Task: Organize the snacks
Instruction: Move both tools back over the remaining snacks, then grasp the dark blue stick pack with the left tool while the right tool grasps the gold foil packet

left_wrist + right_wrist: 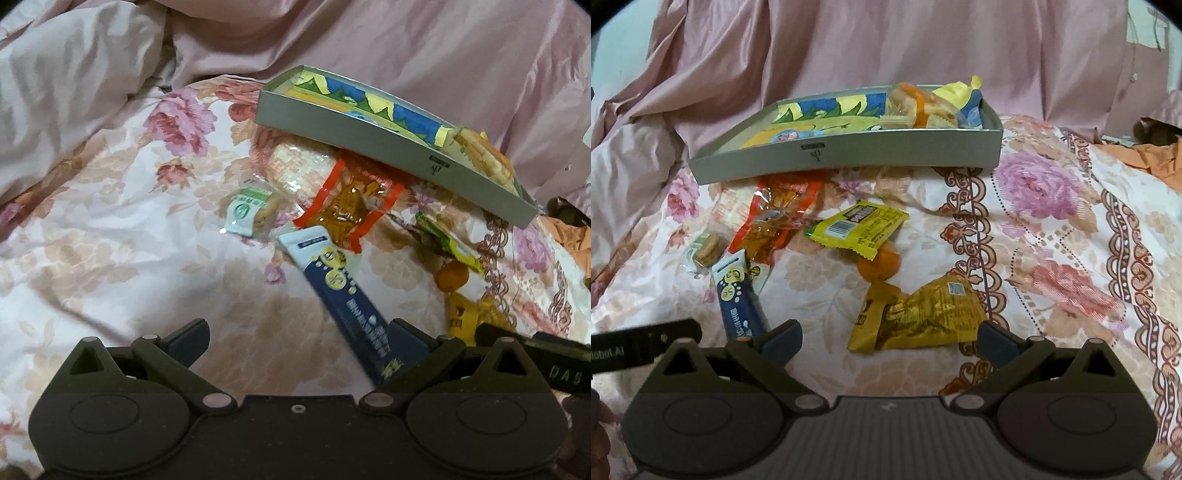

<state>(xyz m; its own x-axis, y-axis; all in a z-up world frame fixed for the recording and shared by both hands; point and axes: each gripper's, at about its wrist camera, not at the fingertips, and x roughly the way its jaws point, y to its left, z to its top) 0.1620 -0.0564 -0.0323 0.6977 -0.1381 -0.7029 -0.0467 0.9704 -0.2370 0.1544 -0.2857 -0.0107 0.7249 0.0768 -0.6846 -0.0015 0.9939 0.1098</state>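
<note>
Snacks lie scattered on a flowered bed cover (1052, 229), just in front of a shallow grey box (849, 155) whose front edge rests over some of them. Inside the box sit a wrapped pastry (919, 107) and a blue-and-yellow lining or packet. A clear bag with red edges (775, 218) lies partly under the box; a bright yellow packet (858, 229) lies beside it, with its corner over a small orange fruit (879, 264). Nearer the cameras lies a crumpled gold packet (916, 317). A small wrapped biscuit (247, 210) lies to the left of the pile.

The left gripper (299, 343) has its fingers spread wide, and a blue stick packet (343, 291) runs between them, its lower end against the right-hand finger. The right gripper (890, 341) is also released, its fingers spread just short of the gold packet and holding nothing. Pink bedding (886, 48) is bunched up behind the box.
</note>
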